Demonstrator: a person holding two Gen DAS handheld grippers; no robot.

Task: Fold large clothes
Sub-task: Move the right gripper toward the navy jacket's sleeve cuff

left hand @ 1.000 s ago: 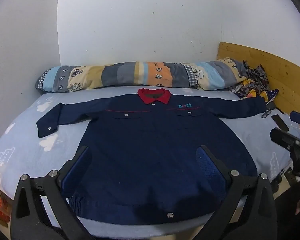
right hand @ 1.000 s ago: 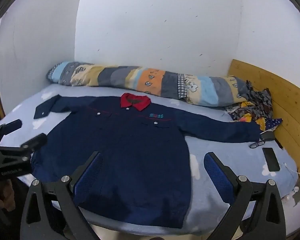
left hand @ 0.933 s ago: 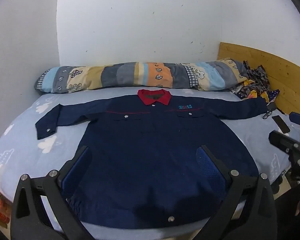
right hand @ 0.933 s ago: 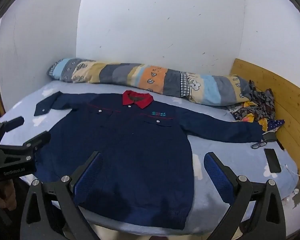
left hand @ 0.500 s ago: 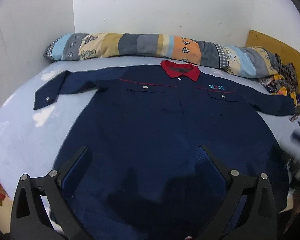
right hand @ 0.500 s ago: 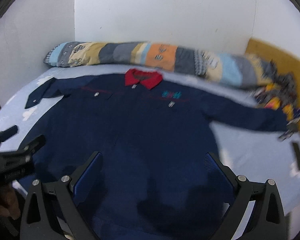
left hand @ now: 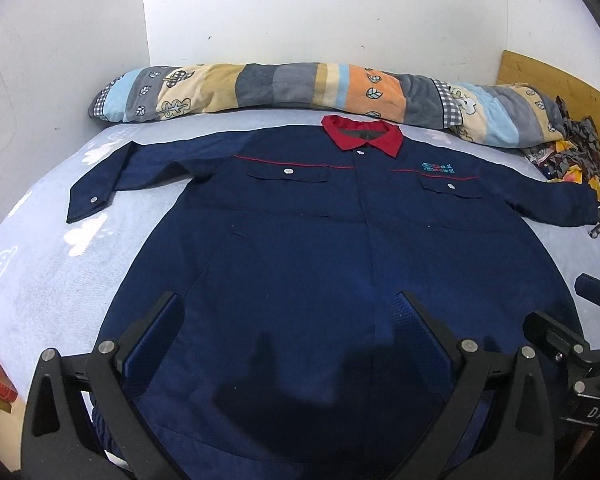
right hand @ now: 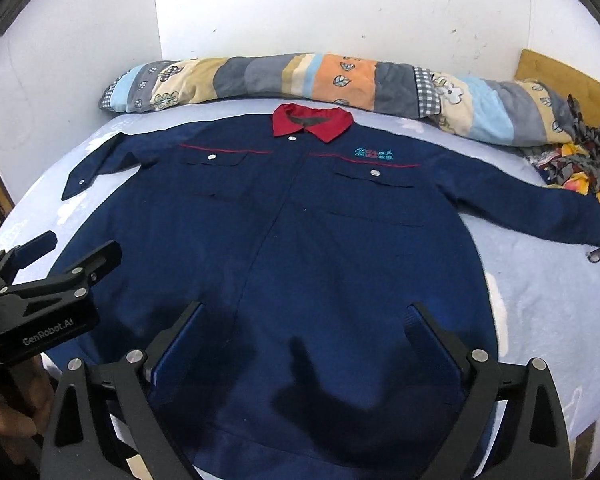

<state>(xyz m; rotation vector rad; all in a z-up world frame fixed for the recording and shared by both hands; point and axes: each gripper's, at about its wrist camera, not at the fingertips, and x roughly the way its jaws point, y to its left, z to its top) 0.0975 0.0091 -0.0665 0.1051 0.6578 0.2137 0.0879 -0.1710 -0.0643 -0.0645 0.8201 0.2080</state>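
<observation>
Navy jacket (left hand: pixel 340 264) flat on the bed (left hand: pixel 40 264), front up, sleeves out to both sides, unfolded; left claw (left hand: pixel 288 344) spread, empty, over the lower hem; right claw (right hand: pixel 304 344) spread, empty, over the hem too. Both have come in closer than a second ago, jacket now fills each view, so probably lining up for a first grab. Red collar (left hand: pixel 362 136) near the striped bolster (left hand: pixel 300 88)

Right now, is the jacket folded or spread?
Spread: the jacket lies flat on the bed, front up, both sleeves out sideways.
</observation>
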